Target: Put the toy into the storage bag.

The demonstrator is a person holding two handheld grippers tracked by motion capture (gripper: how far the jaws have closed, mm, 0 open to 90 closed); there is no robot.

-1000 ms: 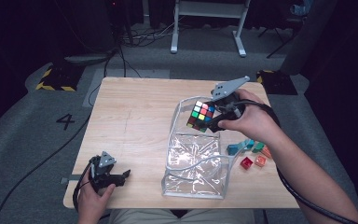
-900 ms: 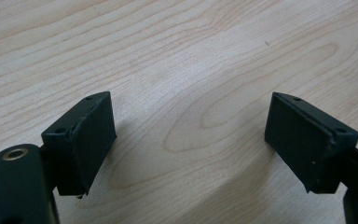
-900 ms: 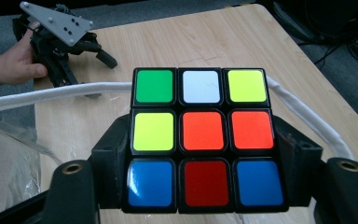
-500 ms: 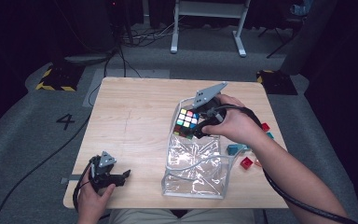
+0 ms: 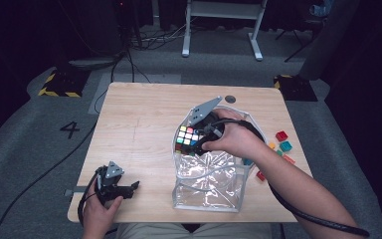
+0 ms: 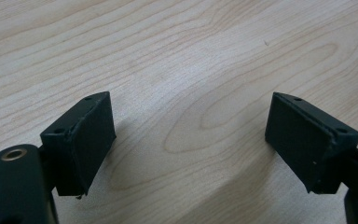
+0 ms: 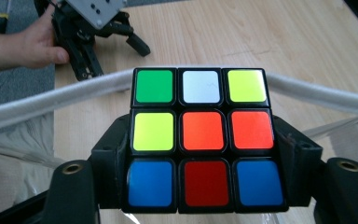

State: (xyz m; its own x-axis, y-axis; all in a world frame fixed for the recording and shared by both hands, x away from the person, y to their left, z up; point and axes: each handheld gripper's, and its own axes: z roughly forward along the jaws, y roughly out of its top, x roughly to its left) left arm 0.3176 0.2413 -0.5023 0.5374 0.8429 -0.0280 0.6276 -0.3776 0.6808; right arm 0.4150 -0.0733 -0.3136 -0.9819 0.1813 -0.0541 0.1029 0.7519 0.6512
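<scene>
Jaws of the right gripper [image 5: 191,141] are closed on the two sides of a puzzle cube [image 7: 200,137], holding it over the far rim of a clear plastic bag [image 5: 209,184] that stands open toward the right of the tabletop [image 5: 139,114]. In the right gripper view the cube's facing side shows green, white and yellow squares on top, yellow and two orange in the middle, and blue, red, blue at the bottom, with the bag's white rim [image 7: 51,100] running just behind it. The person's right hand [image 5: 236,139] wraps the gripper from the right. Small coloured blocks [image 5: 281,141] lie on the tabletop to the right of the bag. At the near left corner, the left gripper [image 5: 129,187] rests low over bare wood, its jaws wide apart and holding nothing, with the left hand [image 5: 97,211] behind it.
</scene>
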